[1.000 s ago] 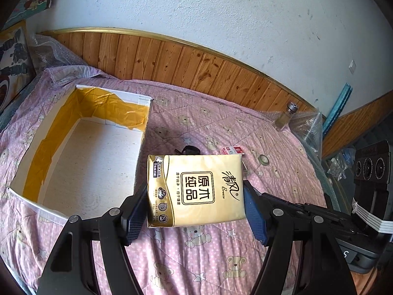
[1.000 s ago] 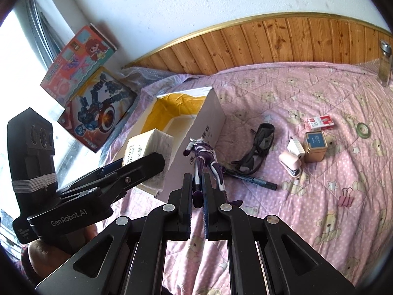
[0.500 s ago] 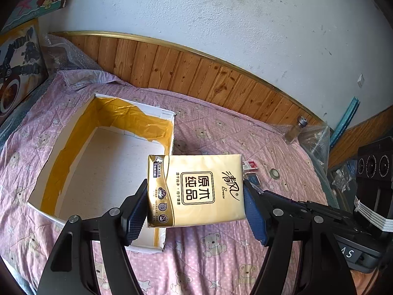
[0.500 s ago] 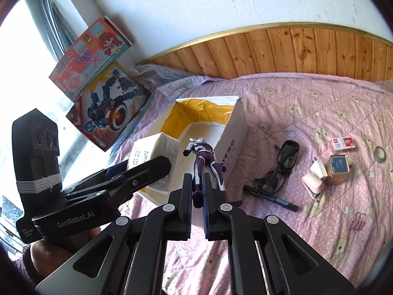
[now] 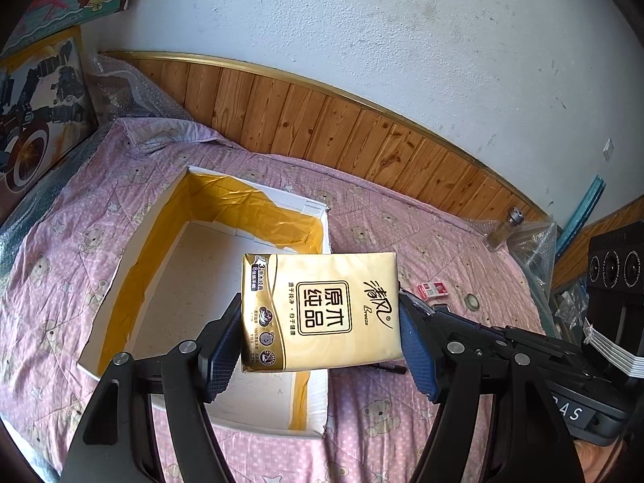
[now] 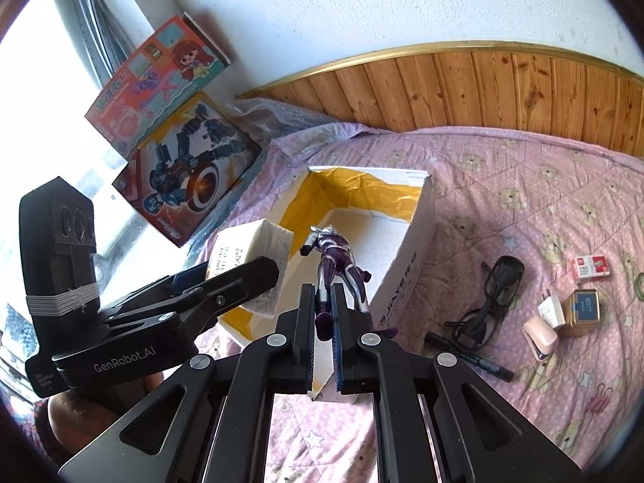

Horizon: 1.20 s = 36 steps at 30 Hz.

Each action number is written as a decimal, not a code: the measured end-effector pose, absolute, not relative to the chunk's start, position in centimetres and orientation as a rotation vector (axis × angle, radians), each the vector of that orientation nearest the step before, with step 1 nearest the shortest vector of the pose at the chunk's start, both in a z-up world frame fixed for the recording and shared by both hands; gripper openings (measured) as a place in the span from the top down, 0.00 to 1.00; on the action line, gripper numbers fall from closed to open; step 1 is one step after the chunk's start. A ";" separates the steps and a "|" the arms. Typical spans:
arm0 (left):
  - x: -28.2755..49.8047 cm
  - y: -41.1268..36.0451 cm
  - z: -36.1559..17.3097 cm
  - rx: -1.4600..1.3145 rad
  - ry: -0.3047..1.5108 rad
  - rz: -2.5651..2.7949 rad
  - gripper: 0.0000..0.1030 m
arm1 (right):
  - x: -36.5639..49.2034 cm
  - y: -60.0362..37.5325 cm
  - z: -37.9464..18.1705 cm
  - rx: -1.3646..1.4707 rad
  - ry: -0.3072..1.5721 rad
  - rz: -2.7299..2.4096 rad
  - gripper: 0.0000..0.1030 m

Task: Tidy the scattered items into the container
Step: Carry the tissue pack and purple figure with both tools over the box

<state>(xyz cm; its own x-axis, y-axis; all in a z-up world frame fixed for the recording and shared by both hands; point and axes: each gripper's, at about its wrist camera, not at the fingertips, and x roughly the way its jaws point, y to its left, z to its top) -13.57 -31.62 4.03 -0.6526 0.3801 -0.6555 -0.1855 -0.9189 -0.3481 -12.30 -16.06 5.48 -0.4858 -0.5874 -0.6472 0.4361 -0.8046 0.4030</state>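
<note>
A gold tissue pack [image 5: 320, 312] hangs above the white cardboard box [image 5: 129, 241], clamped in my left gripper [image 5: 322, 334]. The box is lined with yellow tape and its floor looks bare. In the right wrist view my right gripper [image 6: 322, 314] is shut on a purple and silver toy figure [image 6: 336, 267], held over the box's near right corner [image 6: 402, 281]. The left gripper [image 6: 237, 277] with the tissue pack [image 6: 251, 253] shows there too, over the box's left side.
On the pink quilt right of the box lie black glasses [image 6: 489, 294], a black marker [image 6: 469, 356], a pink stapler [image 6: 539, 334], a gold tin [image 6: 583, 312], a red-and-white small box [image 6: 591, 267]. A glass bottle [image 5: 503, 229] stands by the wooden headboard. Toy boxes [image 6: 185, 165] lean at left.
Both grippers moved left toward the box with their loads. The tissue pack now hangs over the box's inside and the figure over its near corner.
</note>
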 end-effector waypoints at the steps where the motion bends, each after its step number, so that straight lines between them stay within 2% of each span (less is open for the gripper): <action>1: -13.8 -31.8 4.0 -1.108 -0.362 2.576 0.31 | -12.6 -16.3 5.5 1.089 -0.241 -2.274 0.93; 22: -18.7 -36.3 2.0 -1.216 -0.387 2.600 0.31 | -18.1 -21.5 4.2 1.145 -0.142 -2.243 0.93; 36: -22.2 -37.3 -0.8 -1.399 -0.414 2.549 0.31 | -22.2 -24.1 1.9 1.233 -0.084 -2.223 0.93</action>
<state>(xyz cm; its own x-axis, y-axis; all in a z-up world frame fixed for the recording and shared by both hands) -22.20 -37.26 -0.82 -0.5300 0.3096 -0.7894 -0.0439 -0.9397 -0.3391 -22.22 -24.13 1.88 -0.3976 -0.5211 -0.7553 0.4629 -0.8246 0.3252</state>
